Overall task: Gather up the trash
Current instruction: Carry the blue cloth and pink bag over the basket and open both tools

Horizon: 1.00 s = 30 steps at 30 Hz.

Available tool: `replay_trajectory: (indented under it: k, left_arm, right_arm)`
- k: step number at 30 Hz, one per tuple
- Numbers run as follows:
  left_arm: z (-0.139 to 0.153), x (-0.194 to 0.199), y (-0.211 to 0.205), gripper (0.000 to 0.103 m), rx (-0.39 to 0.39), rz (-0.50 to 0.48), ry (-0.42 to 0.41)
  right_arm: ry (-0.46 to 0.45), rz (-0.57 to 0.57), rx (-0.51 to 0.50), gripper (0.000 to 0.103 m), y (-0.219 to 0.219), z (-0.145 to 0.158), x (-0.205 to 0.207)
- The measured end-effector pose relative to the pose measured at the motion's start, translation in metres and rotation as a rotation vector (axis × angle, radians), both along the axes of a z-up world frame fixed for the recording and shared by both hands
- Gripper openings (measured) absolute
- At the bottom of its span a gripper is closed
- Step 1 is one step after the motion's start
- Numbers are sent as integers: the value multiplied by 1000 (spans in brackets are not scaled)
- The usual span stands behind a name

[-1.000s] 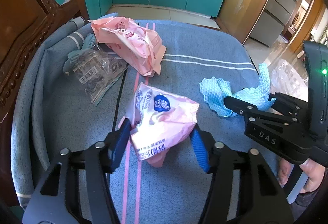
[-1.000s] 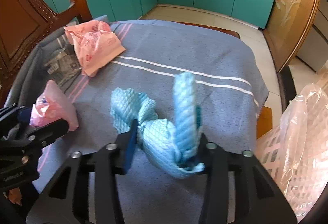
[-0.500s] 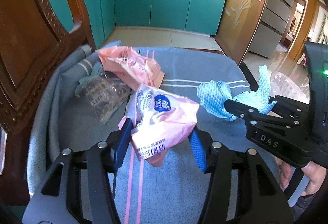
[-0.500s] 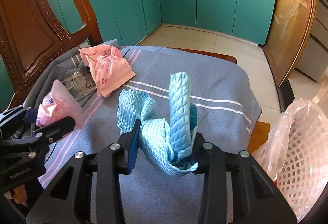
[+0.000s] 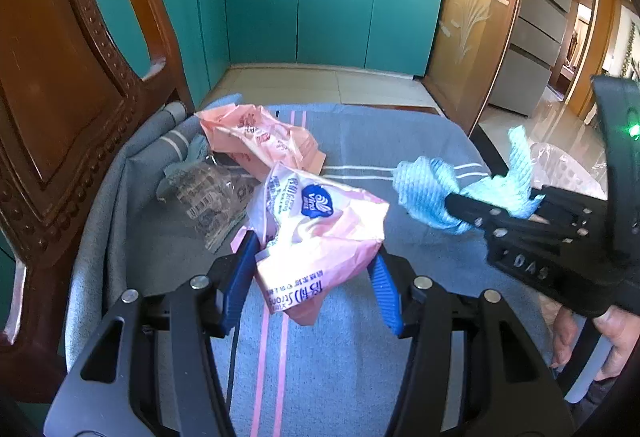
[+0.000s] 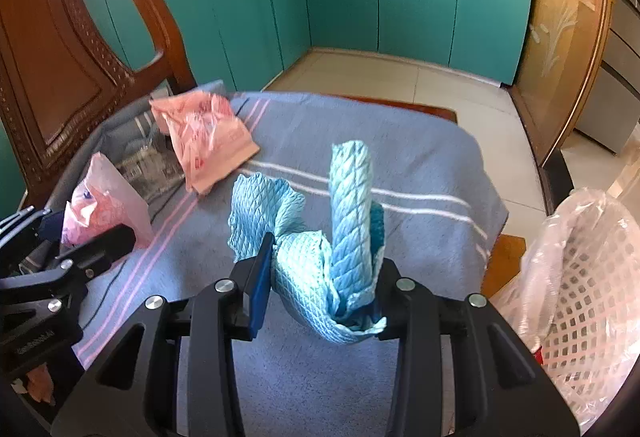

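With my left gripper clamped on the pink tissue wrapper and my right gripper pinching the blue cloth, the cloth's loose end above my right jaws could snag the lined basket rim beside them.

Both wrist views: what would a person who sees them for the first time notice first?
Most striking is that each hand-held gripper already holds trash above the grey-blue striped cloth: the left hand-held gripper is shut on a pink tissue wrapper, the right hand-held gripper on a crumpled blue wipe. To the right stands a white lattice basket with a plastic liner. Another pink wrapper lies near the carved wooden chair back.
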<state>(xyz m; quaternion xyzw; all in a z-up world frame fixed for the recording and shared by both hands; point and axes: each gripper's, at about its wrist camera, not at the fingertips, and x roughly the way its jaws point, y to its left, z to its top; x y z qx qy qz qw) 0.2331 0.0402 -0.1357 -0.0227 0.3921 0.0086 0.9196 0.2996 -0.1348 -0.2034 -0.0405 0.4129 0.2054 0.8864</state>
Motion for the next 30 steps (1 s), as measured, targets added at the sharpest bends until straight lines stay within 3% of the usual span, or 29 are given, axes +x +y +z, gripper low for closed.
replay_trajectory:
  k: [7,22,30]
  left_arm:
    - [5,-3,-6,55,1,-9,-13]
    - [10,-7,-35,55,3,-59,-24]
    - [16,-5,-65,55,-10,-130,-35]
  right_arm:
    - [-60,-49,59,39,-26,26,-6]
    - [-91,-164,150,39,-88,46,-17]
    - [-138,-302,200,39,-157,63,-30]
